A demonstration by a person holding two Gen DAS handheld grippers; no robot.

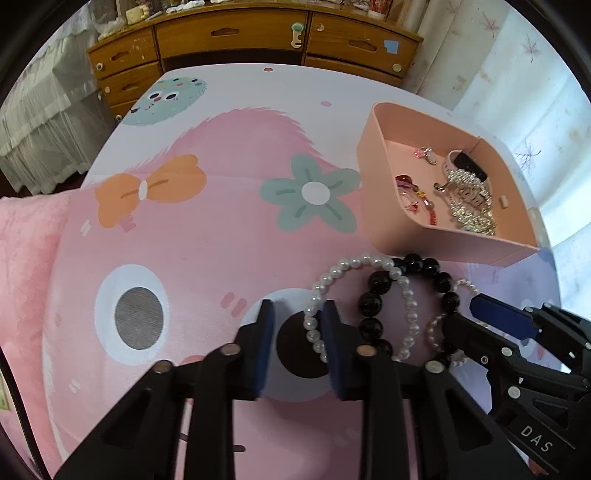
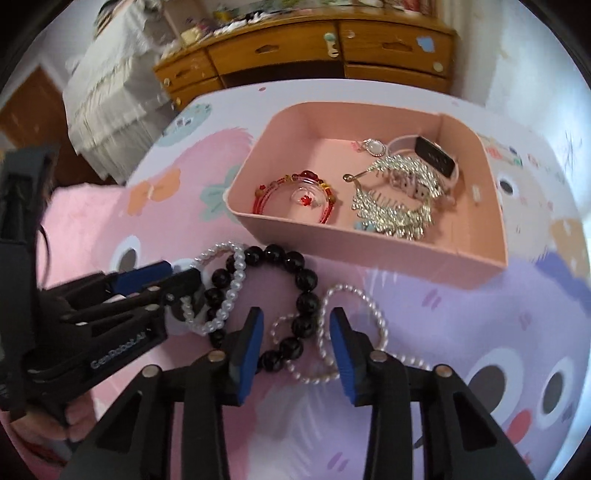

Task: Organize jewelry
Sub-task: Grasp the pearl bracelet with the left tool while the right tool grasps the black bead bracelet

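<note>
Bracelets lie tangled on the worktop [image 1: 221,240] just ahead of both tools: a black bead bracelet [image 2: 306,302] overlapped by a pearl bracelet [image 1: 369,264] on its left and a second pearl strand [image 2: 354,295] on its right. My left hand-held gripper [image 1: 297,321] is partly open, its right finger touching the pearl bracelet's near-left arc, nothing clamped. My right hand-held gripper [image 2: 297,332] is open wider, straddling the black beads and the second strand without pinching either. Just beyond sits a pink tray [image 2: 369,254] holding a red bangle [image 2: 291,199], a rhinestone piece [image 2: 395,206] and a watch [image 2: 434,158]. A cartoon-print cloth covers the worktop; a wooden dresser [image 1: 236,33] stands behind.
</note>
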